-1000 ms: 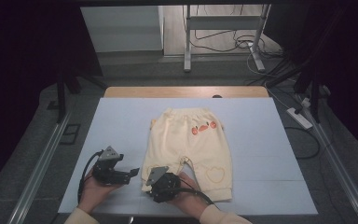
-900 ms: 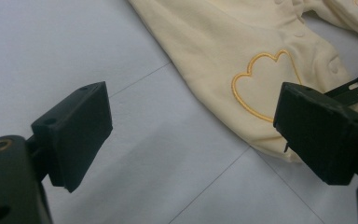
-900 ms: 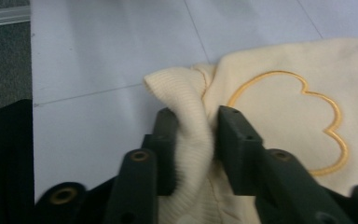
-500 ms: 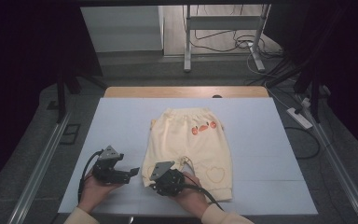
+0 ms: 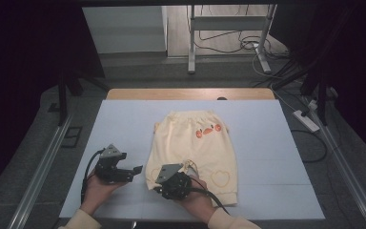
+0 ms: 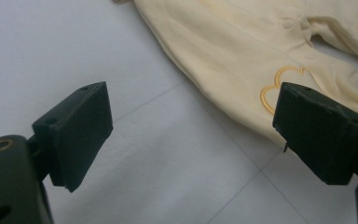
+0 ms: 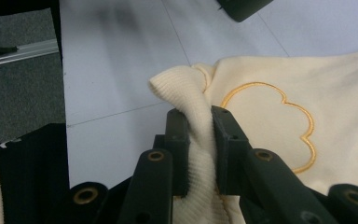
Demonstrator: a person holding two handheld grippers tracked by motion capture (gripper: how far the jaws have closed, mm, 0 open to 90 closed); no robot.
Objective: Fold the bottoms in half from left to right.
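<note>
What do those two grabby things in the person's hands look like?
Both are black. The left gripper and right gripper each carry a grey three-cornered plate on top and trail a black cable. Each has two blocky black jaws, with brass-coloured rings at the joints. The person's sleeves are cream.

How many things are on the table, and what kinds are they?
Yellow baby pants: 1
Black grippers: 2, the left gripper and the right gripper
Total: 3
</note>
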